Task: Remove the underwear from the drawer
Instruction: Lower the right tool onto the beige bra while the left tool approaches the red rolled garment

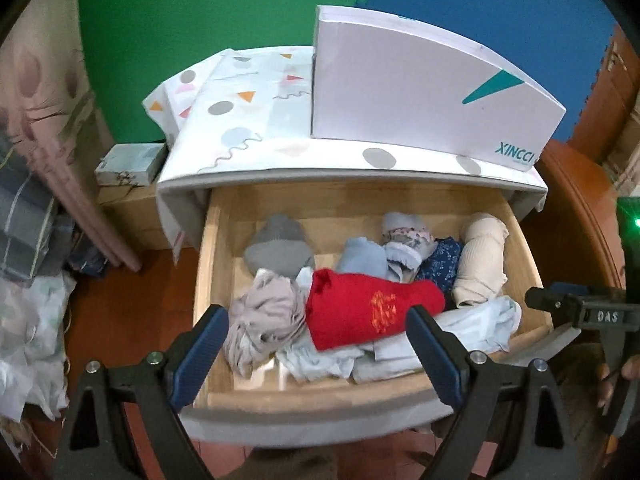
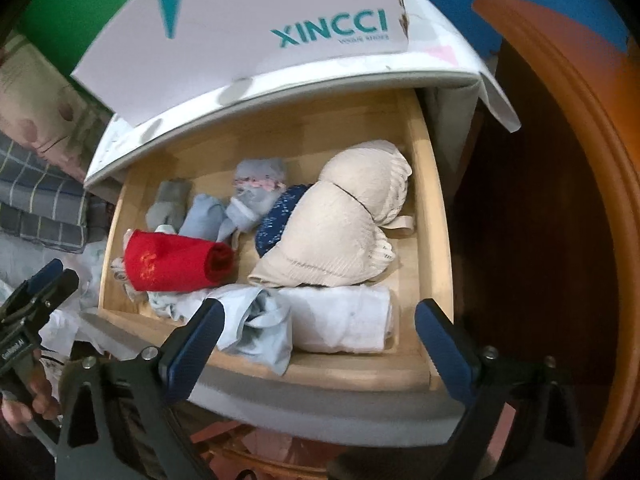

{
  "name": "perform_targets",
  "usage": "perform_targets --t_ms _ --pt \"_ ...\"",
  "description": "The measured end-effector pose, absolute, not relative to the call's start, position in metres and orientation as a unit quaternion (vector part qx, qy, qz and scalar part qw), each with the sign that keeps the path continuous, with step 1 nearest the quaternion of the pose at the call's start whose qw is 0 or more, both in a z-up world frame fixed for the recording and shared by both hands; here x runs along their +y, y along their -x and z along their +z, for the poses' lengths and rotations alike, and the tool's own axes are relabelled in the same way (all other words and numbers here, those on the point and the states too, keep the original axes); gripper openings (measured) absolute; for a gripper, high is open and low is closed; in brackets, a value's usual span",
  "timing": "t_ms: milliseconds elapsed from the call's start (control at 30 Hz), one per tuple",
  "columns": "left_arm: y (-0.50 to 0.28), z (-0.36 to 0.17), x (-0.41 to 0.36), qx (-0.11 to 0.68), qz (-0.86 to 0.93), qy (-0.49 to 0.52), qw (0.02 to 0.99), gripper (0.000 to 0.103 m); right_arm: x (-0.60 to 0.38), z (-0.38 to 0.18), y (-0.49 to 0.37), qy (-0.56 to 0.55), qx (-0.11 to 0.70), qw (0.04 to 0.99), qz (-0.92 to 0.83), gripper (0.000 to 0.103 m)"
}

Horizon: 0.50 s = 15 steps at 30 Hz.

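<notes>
- I saw the drawer (image 1: 224, 396) pulled out from under the white cabinet top (image 1: 280, 168), with its wooden inside full of rolled and folded underwear.
- My left gripper (image 1: 318, 344) hung above the front part of the drawer with its jaws wide apart; nothing was between its pads.
- Below it lay the red roll (image 1: 360, 312) with a gold mark, touching a crumpled grey-beige piece (image 1: 264, 320) on its left and pale blue pieces (image 1: 460, 332) in front of it.
- My right gripper (image 2: 320, 336) was also spread wide and gripped nothing; it pointed down at the front right part of the drawer.
- Between its fingers I saw a loose pale blue piece (image 2: 264, 328) and a white roll (image 2: 348, 320), both at the front wall; I could not tell if the fingers touched the cloth.
- Behind the white roll lay the large beige ribbed piece (image 2: 344, 232), and beside it a dark blue dotted piece (image 2: 280, 216).
- At the back stood a grey roll (image 2: 168, 200), a light blue roll (image 2: 204, 216) and a patterned one (image 2: 256, 188).
- A white box (image 1: 420, 92) stood on the cabinet top.
</notes>
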<state>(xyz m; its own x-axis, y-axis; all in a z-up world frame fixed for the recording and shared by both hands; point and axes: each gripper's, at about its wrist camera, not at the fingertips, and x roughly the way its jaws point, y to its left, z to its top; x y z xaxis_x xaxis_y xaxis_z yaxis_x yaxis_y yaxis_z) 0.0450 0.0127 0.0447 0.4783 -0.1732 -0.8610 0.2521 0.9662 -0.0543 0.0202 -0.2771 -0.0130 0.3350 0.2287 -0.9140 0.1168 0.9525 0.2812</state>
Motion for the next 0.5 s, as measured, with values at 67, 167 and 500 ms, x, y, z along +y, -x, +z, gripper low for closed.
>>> perform_targets --t_ms 67,167,500 --pt "-0.054 0.04 0.01 0.497 -0.134 -0.045 0.856 0.092 -0.278 -0.017 -0.03 -0.15 0.589 0.794 0.027 0.094" --pt "-0.061 0.03 0.009 0.502 -0.144 -0.047 0.851 0.092 -0.279 -0.023 -0.045 -0.154 0.602 0.783 0.007 0.094" --pt "-0.077 -0.001 0.011 0.544 -0.147 -0.026 0.825 0.092 -0.269 -0.058 -0.092 -0.151 0.635 0.756 -0.051 0.094"
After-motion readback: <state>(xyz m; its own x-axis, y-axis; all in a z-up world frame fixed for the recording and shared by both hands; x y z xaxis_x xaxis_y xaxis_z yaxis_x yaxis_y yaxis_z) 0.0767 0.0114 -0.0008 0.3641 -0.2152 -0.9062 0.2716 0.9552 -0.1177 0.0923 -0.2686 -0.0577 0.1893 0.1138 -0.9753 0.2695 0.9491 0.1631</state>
